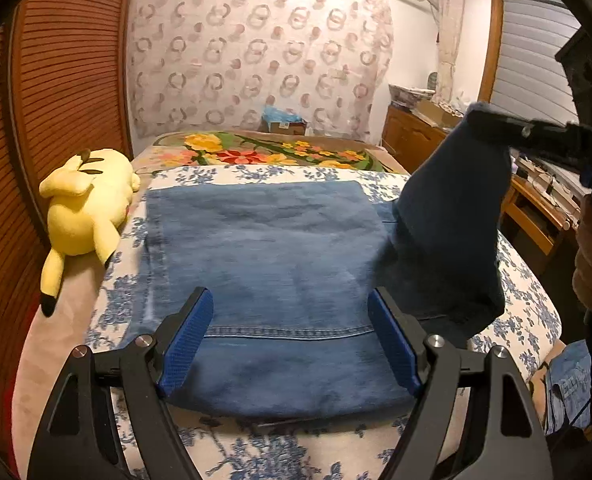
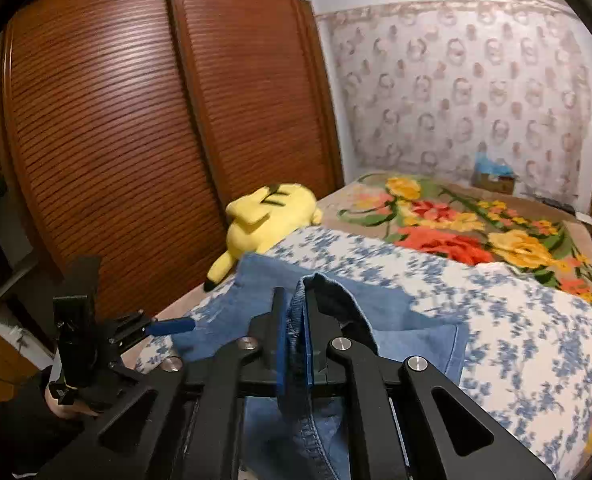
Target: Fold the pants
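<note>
Blue denim pants [image 1: 264, 248] lie spread flat on the bed's blue-flowered sheet [image 1: 527, 300]. My left gripper [image 1: 292, 320] hovers open over their near hem, with its blue pads [image 1: 192, 332] wide apart and nothing between them. At the right, my right gripper [image 1: 483, 118] holds one end of the pants [image 1: 451, 220] lifted well above the bed, and the cloth hangs down dark from it. In the right wrist view, the right gripper [image 2: 296, 320] is shut on a stitched denim edge [image 2: 315, 420] that sags below the jaws. One pad [image 2: 174, 326] of the left gripper shows at the left.
A yellow plush toy [image 1: 84, 204] lies at the bed's left edge beside slatted wooden wardrobe doors [image 2: 116, 140]. A flowered blanket [image 1: 256, 152] covers the far end of the bed. A wooden dresser [image 1: 411, 136] stands at the right. More denim [image 1: 567, 384] hangs off the bed's right side.
</note>
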The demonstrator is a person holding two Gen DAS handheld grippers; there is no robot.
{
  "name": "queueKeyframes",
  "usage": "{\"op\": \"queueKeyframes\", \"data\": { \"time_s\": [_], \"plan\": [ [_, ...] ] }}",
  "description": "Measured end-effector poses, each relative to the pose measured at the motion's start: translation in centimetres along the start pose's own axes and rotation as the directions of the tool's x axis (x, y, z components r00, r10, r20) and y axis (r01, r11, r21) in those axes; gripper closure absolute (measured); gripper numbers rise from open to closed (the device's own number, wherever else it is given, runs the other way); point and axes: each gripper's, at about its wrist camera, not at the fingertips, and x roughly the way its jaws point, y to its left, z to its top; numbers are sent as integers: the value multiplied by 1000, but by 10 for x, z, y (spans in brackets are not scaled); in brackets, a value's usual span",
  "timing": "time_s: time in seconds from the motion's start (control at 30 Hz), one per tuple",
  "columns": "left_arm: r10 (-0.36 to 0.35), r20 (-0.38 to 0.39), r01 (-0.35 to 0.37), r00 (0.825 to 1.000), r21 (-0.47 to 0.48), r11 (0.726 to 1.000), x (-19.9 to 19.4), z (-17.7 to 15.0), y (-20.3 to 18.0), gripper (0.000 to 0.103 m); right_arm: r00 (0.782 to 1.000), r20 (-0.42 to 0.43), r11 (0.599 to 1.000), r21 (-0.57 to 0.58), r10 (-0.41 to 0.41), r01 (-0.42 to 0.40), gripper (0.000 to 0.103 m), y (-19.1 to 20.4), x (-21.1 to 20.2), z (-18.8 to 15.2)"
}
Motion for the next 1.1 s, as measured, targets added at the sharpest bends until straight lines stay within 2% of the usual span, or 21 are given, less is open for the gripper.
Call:
{"op": "queueKeyframes", "data": {
  "time_s": [0.03, 0.1, 0.23, 0.47, 0.57, 0.73, 0.93, 1.1],
  "plan": [
    [1, 1, -1, 1000, -1, 1000, -1, 0, 2, 23, 1000, -13, 1000, 3, -14, 14, 85, -4, 5, -2],
    [1, 2, -1, 1000, -2, 1000, -2, -2, 5, 23, 999, -32, 1000, 8, -27, 27, 76, -9, 10, -4],
    [-3, 1, 3, 1000, -2, 1000, -1, -3, 6, 23, 997, -56, 998, 13, -53, 54, 69, -19, 14, -10],
    [-32, -17, 32, 999, 20, 999, 9, 0, -10, 23, 985, -97, 989, 33, -140, 144, 66, -29, 11, -34],
    [-48, -26, 49, 999, 31, 998, 16, 3, -21, 23, 977, -126, 983, 48, -171, 179, 62, -33, 11, -47],
    [-102, -16, 102, 995, 39, 994, 22, 11, -33, 23, 969, -171, 977, 89, -177, 194, 60, -41, 15, -65],
    [-110, -46, 112, 993, 48, 993, 40, 15, -40, 41, 963, -224, 975, 127, -151, 183, 60, -37, 24, -82],
    [-127, -85, 129, 988, 20, 991, 54, 7, -35, 48, 962, -243, 973, 162, -122, 164, 60, -36, 32, -89]
  ]
}}
